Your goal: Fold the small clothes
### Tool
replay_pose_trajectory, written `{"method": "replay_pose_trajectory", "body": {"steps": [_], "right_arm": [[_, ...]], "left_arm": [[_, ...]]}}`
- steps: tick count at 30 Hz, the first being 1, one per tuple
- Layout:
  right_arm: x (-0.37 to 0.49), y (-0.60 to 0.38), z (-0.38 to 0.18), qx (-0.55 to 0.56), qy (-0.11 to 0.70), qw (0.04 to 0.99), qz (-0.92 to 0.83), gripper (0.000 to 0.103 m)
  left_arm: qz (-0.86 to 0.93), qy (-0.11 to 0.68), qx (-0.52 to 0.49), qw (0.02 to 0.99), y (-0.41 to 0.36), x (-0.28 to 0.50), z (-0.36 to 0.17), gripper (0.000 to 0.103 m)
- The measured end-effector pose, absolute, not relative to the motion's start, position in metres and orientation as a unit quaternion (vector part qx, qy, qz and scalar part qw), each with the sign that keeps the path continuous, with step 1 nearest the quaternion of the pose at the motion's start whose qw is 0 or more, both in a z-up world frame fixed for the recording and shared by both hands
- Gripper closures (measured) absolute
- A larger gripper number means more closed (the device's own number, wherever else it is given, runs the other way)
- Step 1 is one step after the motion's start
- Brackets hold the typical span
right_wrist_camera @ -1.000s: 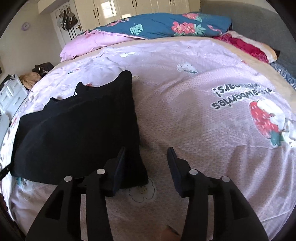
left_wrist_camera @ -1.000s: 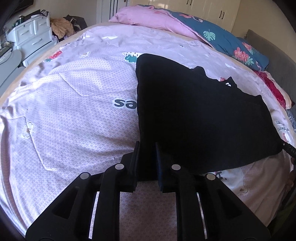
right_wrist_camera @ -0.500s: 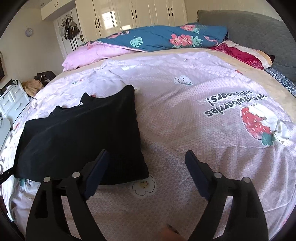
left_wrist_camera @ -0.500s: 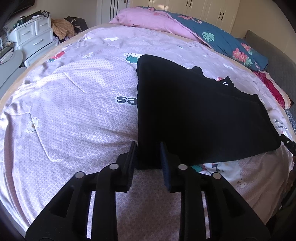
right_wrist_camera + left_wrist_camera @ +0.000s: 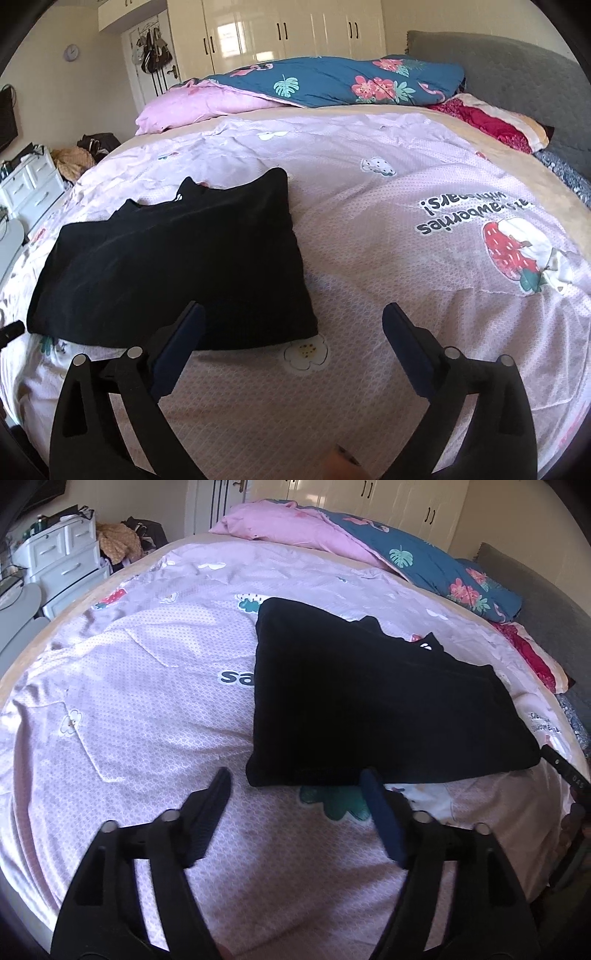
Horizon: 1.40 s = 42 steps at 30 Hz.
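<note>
I've just let both sets of jaws spread: left gripper (image 5: 295,782) and right gripper (image 5: 293,317) empty, at the near hem of the black garment (image 5: 369,701) on the pink duvet (image 5: 129,701). Dragging a fingertip back could snag the hem and undo the fold.

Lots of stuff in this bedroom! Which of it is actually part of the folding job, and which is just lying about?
Part of the job:
- black garment, folded on the bedspread
- left gripper, open
- right gripper, open

Just lying about:
- pink quilt
- blue floral quilt
- white drawers
- wall clock
</note>
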State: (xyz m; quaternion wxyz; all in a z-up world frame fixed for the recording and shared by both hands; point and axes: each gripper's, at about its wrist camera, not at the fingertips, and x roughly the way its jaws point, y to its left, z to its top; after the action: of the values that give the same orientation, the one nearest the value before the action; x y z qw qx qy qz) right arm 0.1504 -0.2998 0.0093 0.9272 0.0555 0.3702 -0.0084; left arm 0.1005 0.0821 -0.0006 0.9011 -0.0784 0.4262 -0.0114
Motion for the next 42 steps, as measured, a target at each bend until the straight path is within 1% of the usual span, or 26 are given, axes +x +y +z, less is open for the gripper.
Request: {"method": "replay_pose_trajectory", "body": {"steps": [1, 2, 4, 6, 12, 26, 37, 42], "right_arm": [[0.149, -0.297, 0.010, 0.051, 0.369, 0.928, -0.008, 0.004], [0.148, -0.295, 0.011, 0.048, 0.368, 0.929, -0.008, 0.004], [0.143, -0.289, 0.014, 0.038, 0.361, 0.932, -0.005, 0.004], [0.140, -0.284, 0.017, 0.028, 0.355, 0.934, -0.001, 0.004], [0.130, -0.266, 0.024, -0.003, 0.338, 0.941, 0.003, 0.004], [0.116, -0.250, 0.029, -0.012, 0.326, 0.945, 0.019, 0.004], [0.106, -0.222, 0.035, -0.014, 0.319, 0.946, 0.056, 0.004], [0.100, -0.194, 0.037, -0.033, 0.315, 0.945, 0.082, 0.004]], "left_arm": [[-0.013, 0.426, -0.079, 0.901, 0.081, 0.099, 0.000, 0.026], [-0.015, 0.426, -0.078, 0.901, 0.080, 0.098, 0.001, 0.024], [-0.018, 0.424, -0.077, 0.902, 0.077, 0.095, 0.004, 0.015], [-0.019, 0.422, -0.074, 0.903, 0.074, 0.092, 0.006, 0.010], [-0.022, 0.421, -0.069, 0.904, 0.067, 0.087, 0.010, 0.009], [-0.023, 0.416, -0.073, 0.906, 0.070, 0.074, 0.015, 0.009], [0.001, 0.404, -0.092, 0.910, 0.095, 0.071, 0.019, 0.009], [0.013, 0.401, -0.099, 0.911, 0.107, 0.070, 0.018, 0.009]]}}
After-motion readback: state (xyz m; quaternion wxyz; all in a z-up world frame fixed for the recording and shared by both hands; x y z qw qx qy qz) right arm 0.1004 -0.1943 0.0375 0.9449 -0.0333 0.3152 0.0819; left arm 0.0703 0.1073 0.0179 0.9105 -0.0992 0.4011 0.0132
